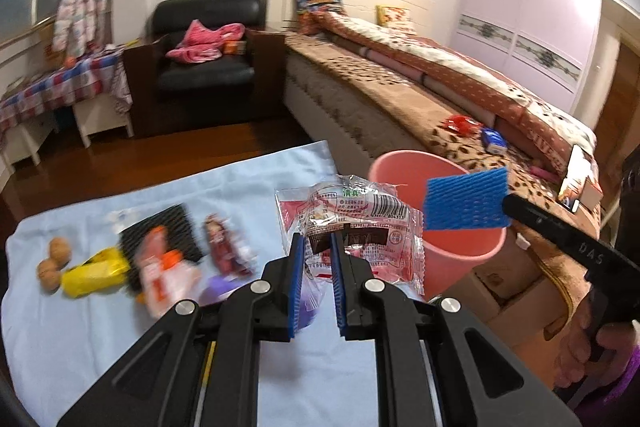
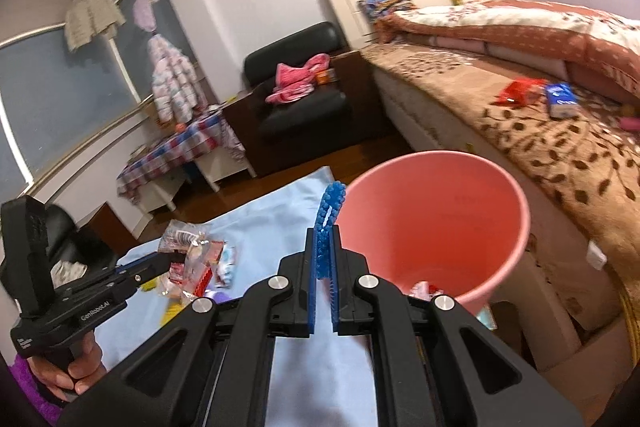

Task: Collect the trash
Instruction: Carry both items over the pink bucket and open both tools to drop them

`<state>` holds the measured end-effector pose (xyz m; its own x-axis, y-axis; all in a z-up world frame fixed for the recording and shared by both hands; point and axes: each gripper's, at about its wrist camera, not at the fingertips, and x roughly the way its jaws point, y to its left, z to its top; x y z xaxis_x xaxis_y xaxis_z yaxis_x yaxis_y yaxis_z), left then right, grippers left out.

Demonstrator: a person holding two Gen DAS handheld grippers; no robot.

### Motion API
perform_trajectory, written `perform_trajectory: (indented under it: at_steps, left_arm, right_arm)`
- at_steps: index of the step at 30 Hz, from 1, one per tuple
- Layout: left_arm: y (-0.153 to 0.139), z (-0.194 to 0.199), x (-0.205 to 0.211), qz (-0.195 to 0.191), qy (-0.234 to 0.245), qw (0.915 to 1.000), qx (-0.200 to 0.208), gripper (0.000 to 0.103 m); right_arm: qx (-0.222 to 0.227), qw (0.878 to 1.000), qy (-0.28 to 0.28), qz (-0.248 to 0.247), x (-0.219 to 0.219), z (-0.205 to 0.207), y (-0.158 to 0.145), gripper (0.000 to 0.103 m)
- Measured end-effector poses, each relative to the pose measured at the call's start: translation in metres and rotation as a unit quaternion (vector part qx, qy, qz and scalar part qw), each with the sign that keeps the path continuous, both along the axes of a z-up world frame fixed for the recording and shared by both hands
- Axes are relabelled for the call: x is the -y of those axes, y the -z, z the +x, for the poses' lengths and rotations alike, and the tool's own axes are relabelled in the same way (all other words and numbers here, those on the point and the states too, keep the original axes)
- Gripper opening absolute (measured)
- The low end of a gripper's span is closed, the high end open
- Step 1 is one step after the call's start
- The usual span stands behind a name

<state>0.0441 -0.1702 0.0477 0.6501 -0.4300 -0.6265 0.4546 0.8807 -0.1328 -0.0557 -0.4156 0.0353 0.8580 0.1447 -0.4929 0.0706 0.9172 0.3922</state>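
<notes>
My left gripper (image 1: 317, 243) is shut on a clear and red snack wrapper (image 1: 352, 223) and holds it above the light blue cloth (image 1: 120, 327), left of the pink bin (image 1: 460, 243). My right gripper (image 2: 324, 239) is shut on a blue foam net (image 2: 329, 215), held edge-on just left of the pink bin's (image 2: 516, 227) rim. In the left wrist view the blue net (image 1: 466, 201) hangs over the bin's mouth. Some trash lies at the bin's bottom (image 2: 426, 289).
On the cloth lie walnuts (image 1: 54, 263), a yellow wrapper (image 1: 94, 271), a black foam net (image 1: 160, 235), an orange-white packet (image 1: 160, 271) and a dark red wrapper (image 1: 224, 247). The bed (image 1: 400, 87) stands behind the bin, cardboard boxes (image 1: 508, 283) beside it.
</notes>
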Motion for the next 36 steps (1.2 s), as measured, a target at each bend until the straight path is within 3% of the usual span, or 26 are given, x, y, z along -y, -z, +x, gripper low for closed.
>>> perform_trajectory:
  at_steps: [10, 17, 36]
  left_arm:
    - [0.001, 0.010, 0.080, 0.009, 0.063, 0.9980, 0.004, 0.013]
    - [0.015, 0.020, 0.116, 0.020, 0.079, 0.9966, -0.012, 0.013]
    - [0.043, 0.035, 0.142, 0.047, 0.088, 0.9944, -0.035, 0.015]
  right_arm:
    - [-0.020, 0.999, 0.041, 0.013, 0.041, -0.004, 0.022, 0.006]
    - [-0.027, 0.998, 0.052, 0.018, 0.055, -0.002, 0.032, 0.006]
    - [-0.050, 0.996, 0.073, 0.020, 0.060, 0.008, 0.047, 0.006]
